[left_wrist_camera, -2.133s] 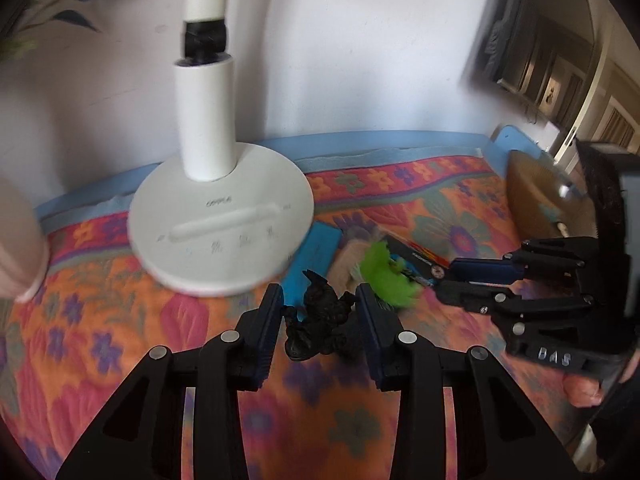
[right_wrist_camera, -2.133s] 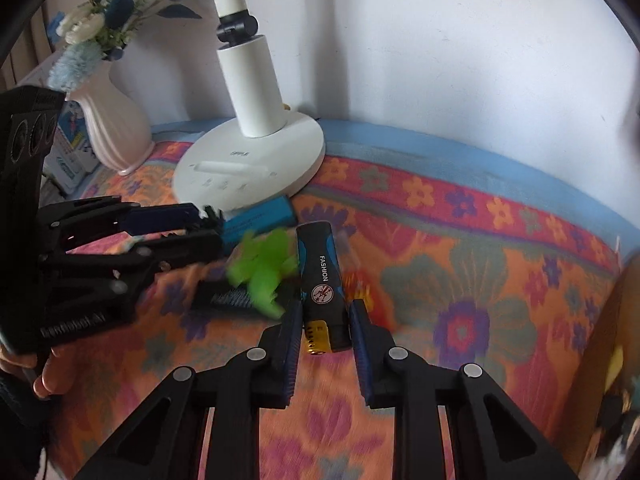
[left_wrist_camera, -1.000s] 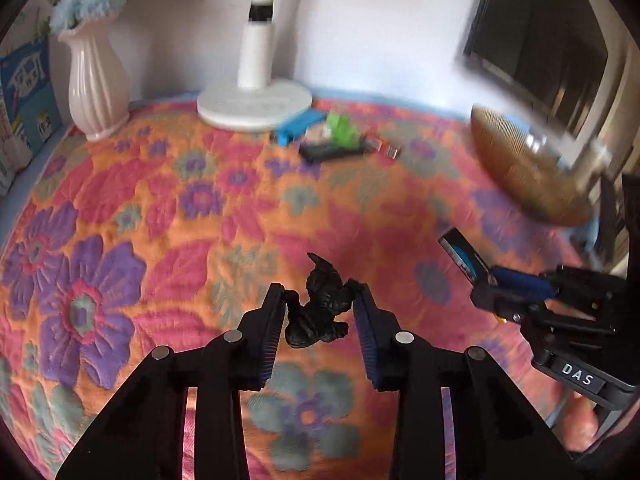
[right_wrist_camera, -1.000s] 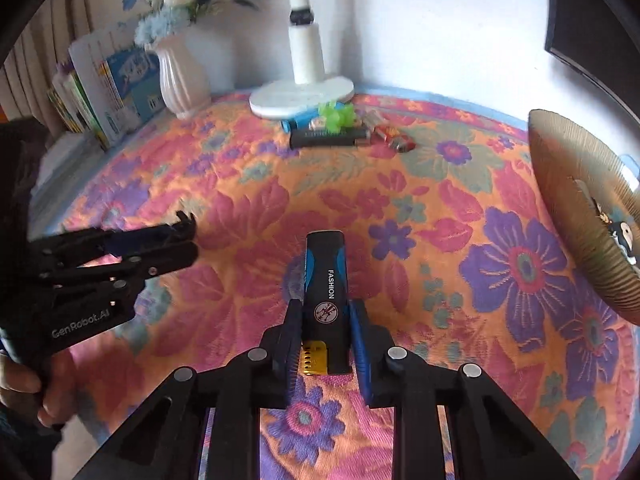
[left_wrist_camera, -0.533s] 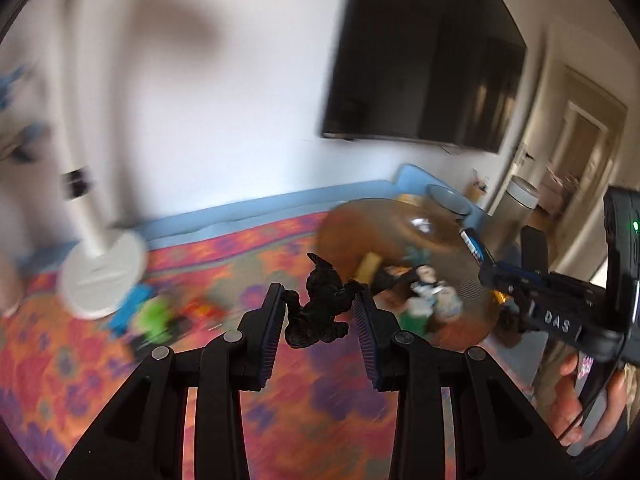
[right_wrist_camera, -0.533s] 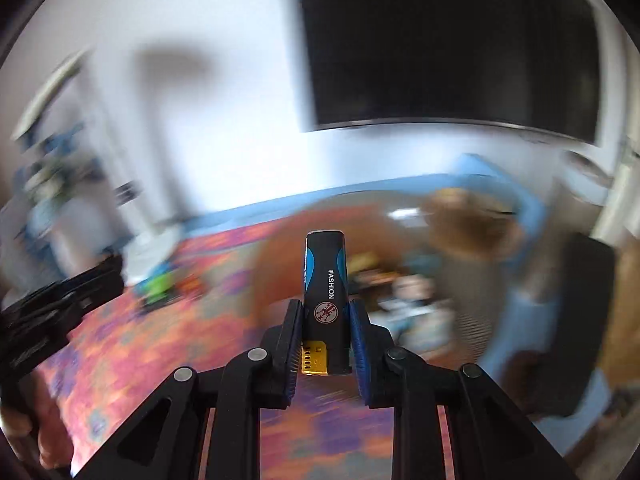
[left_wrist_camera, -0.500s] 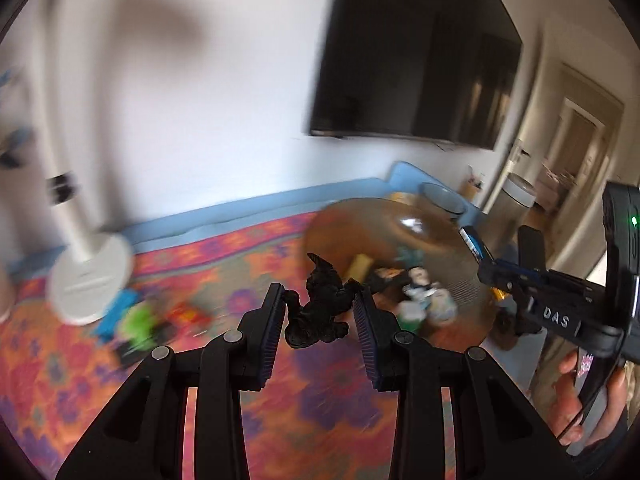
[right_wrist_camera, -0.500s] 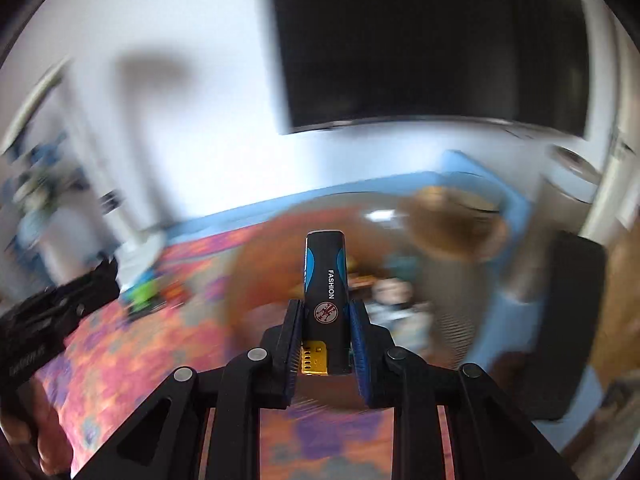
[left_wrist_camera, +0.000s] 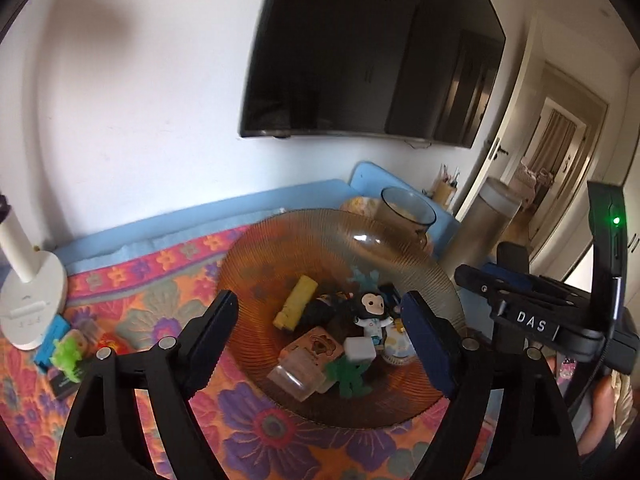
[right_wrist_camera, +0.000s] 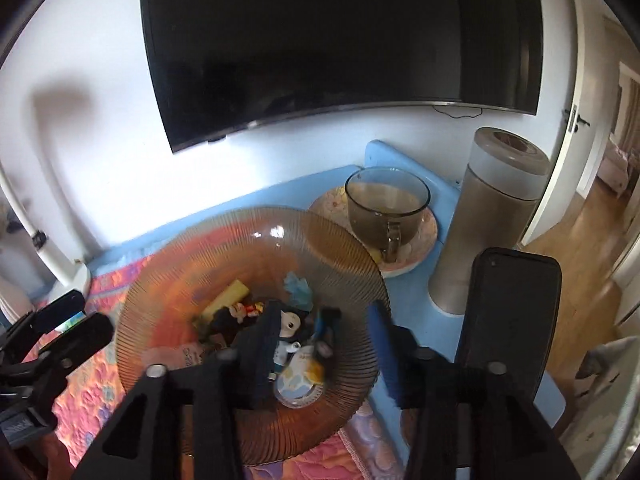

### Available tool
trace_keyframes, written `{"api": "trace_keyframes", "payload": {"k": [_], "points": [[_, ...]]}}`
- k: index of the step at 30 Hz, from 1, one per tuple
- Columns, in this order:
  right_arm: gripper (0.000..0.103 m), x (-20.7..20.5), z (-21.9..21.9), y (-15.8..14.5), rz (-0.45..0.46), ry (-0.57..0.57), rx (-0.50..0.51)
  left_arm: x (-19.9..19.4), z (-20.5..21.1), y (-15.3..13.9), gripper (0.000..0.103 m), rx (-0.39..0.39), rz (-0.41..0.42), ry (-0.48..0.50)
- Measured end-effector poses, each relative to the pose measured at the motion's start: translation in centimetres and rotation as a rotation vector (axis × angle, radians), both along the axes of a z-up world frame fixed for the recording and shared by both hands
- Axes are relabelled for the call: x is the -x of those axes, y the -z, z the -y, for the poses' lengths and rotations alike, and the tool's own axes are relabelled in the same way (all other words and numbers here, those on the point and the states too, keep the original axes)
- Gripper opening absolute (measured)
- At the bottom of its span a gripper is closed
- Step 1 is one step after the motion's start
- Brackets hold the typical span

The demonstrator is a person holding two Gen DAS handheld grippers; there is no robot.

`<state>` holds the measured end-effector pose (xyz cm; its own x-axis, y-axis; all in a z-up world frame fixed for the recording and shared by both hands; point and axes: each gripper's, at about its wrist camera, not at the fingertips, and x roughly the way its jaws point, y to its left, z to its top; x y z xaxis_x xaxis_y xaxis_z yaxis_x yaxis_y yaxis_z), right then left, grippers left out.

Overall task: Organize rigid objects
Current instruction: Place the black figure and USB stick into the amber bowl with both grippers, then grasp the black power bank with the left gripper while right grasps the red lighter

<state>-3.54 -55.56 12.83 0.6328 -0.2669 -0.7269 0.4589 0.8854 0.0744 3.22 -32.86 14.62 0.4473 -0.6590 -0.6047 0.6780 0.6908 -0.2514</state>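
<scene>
A ribbed amber glass bowl [left_wrist_camera: 256, 264] [right_wrist_camera: 168, 280] sits on the flowered cloth and holds several small items: a yellow block [left_wrist_camera: 296, 306], a black-and-white figurine [left_wrist_camera: 372, 312], a dark figure [left_wrist_camera: 320, 312], a green toy [left_wrist_camera: 350, 376]. My left gripper [left_wrist_camera: 320, 340] is open and empty above the bowl. My right gripper [right_wrist_camera: 324, 348] is open and empty above the bowl's right part; the blue and black lighter [right_wrist_camera: 324, 330] lies in the bowl below it. Loose items, with a green toy [left_wrist_camera: 70, 356], lie at the left.
A white lamp base [left_wrist_camera: 28, 304] stands at the left. A glass cup on a saucer [right_wrist_camera: 386, 208] and a tall grey cylinder [right_wrist_camera: 488, 216] stand behind the bowl on a blue surface. A dark phone [right_wrist_camera: 508, 320] is at the right. A TV [left_wrist_camera: 360, 52] hangs on the wall.
Both grippers moved from the lamp side over to the bowl. The left opened and the black figure is out of it; the right opened and the lighter is out of it.
</scene>
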Motion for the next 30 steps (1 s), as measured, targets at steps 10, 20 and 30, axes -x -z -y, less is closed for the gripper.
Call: {"api": "trace_keyframes", "payload": {"k": [10, 20, 30], "points": [[0.047, 0.1, -6.1, -2.4, 0.057, -0.113, -0.035, 0.0, -10.6, -2.2, 0.082, 0.031, 0.025, -0.148], [0.049, -3.1, -17.5, -1.9, 0.03, -0.334, -0.022, -0.4, -25.2, -2.4, 0.082, 0.039, 0.022, -0.364], [0.049, -7.1, -24.9, 2.1, -0.07, -0.489, -0.021, -3.5, -30.0, 3.9, 0.082, -0.061, -0.066, -0.385]]}}
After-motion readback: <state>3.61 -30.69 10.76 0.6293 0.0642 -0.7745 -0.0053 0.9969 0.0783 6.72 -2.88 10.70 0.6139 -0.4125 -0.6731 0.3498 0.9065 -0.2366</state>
